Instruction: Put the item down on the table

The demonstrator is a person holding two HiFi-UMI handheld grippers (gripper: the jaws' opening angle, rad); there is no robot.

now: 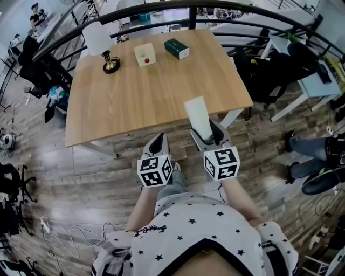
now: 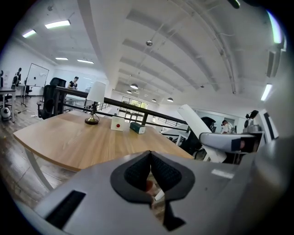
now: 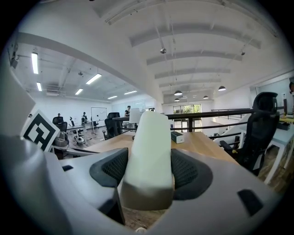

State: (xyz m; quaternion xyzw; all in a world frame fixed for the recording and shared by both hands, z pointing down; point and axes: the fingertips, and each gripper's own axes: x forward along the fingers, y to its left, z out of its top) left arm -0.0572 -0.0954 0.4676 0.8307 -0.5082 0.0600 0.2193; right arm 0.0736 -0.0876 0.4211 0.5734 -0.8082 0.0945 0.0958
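My right gripper (image 1: 207,136) is shut on a pale cream oblong block (image 1: 197,117), which sticks out forward over the near edge of the wooden table (image 1: 140,97). In the right gripper view the block (image 3: 149,151) fills the gap between both dark pads, pointing at the table (image 3: 202,142). My left gripper (image 1: 158,144) is held beside it, just short of the table edge, shut with nothing in it; its pads (image 2: 161,173) meet in the left gripper view. From there the block (image 2: 195,120) and the right gripper show at the right.
At the table's far side stand a lamp with a brass base (image 1: 110,64), a white box with a red dot (image 1: 145,54) and a dark green box (image 1: 177,48). A black railing (image 1: 161,6) curves behind the table. Office chairs (image 1: 269,70) and desks stand to the right.
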